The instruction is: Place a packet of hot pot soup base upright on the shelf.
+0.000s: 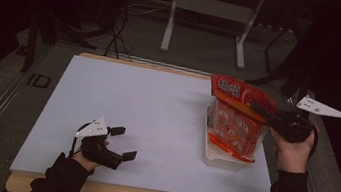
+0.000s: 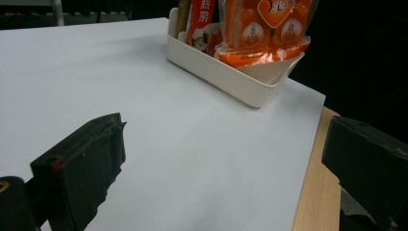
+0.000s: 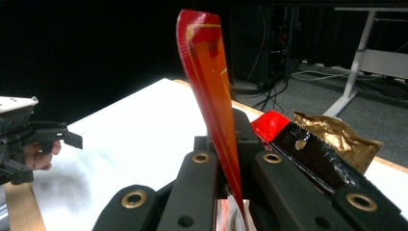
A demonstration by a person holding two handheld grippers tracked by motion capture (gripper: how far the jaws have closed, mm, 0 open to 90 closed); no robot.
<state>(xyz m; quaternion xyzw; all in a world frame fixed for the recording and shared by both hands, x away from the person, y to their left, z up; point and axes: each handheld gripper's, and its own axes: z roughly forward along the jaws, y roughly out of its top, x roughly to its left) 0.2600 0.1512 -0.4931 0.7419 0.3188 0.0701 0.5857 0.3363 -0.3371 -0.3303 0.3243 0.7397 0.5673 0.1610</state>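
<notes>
Firmly, the right gripper (image 1: pixel 263 110) clamps the orange snack bag (image 1: pixel 235 120) over the white bin (image 1: pixel 222 160).

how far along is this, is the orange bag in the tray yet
Nearly. The right gripper is clamped on the top of the orange snack bag, whose lower end already sits in the white tray beside other packets. Letting go is left. The left gripper waits open.

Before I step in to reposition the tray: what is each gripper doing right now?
Left gripper: open, holding nothing, low over the white table.
Right gripper: shut on the orange snack bag, whose bottom sits in the white tray.
</notes>
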